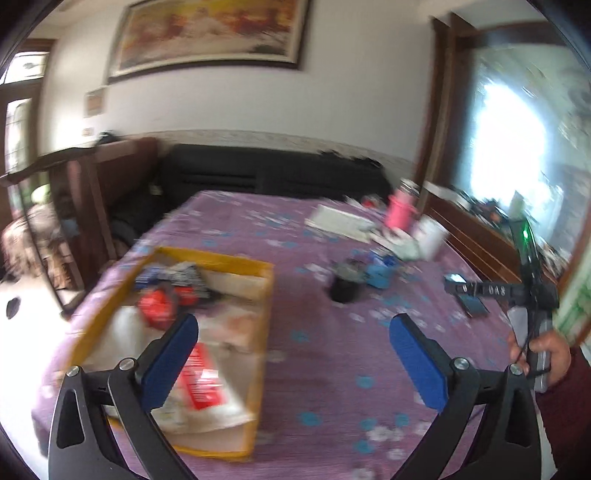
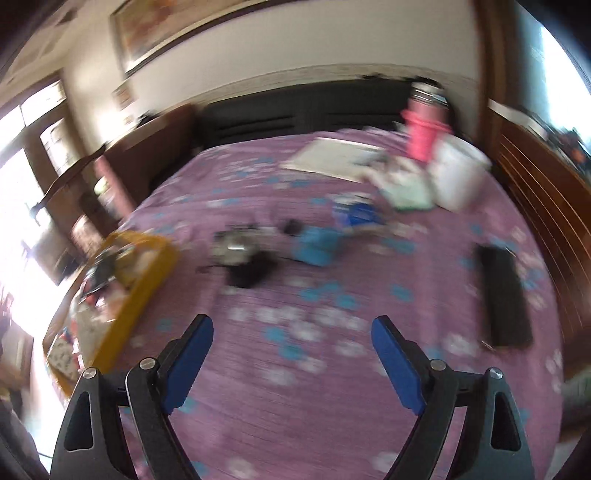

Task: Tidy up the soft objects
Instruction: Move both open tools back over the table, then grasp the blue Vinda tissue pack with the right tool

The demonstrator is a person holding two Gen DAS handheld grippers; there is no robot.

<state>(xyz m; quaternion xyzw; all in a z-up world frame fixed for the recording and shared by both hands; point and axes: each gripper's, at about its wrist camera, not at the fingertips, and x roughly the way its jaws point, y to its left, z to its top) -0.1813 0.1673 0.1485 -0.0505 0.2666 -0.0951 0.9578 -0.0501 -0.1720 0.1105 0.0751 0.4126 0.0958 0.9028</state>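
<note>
Purple flowered cloth [image 2: 295, 369] covers the table, with the yellow box [image 1: 221, 260] of packets at its left edge. Both the left gripper [image 1: 295, 328] and right gripper [image 2: 291, 328] hold their jaws apart, empty. A dark soft bundle [image 2: 245, 266] (blurred) lies ahead, slightly left of the right gripper, probably the nearer one.

Matt woven tablecloth [image 1: 332, 350] — cardboard box [image 1: 264, 332]

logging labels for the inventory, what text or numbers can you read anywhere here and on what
None can be read.
Red packet in the yellow box: white print, too blurred.
Black bar by the phone: pale marks, unreadable.
Framed painting: no legible writing.
</note>
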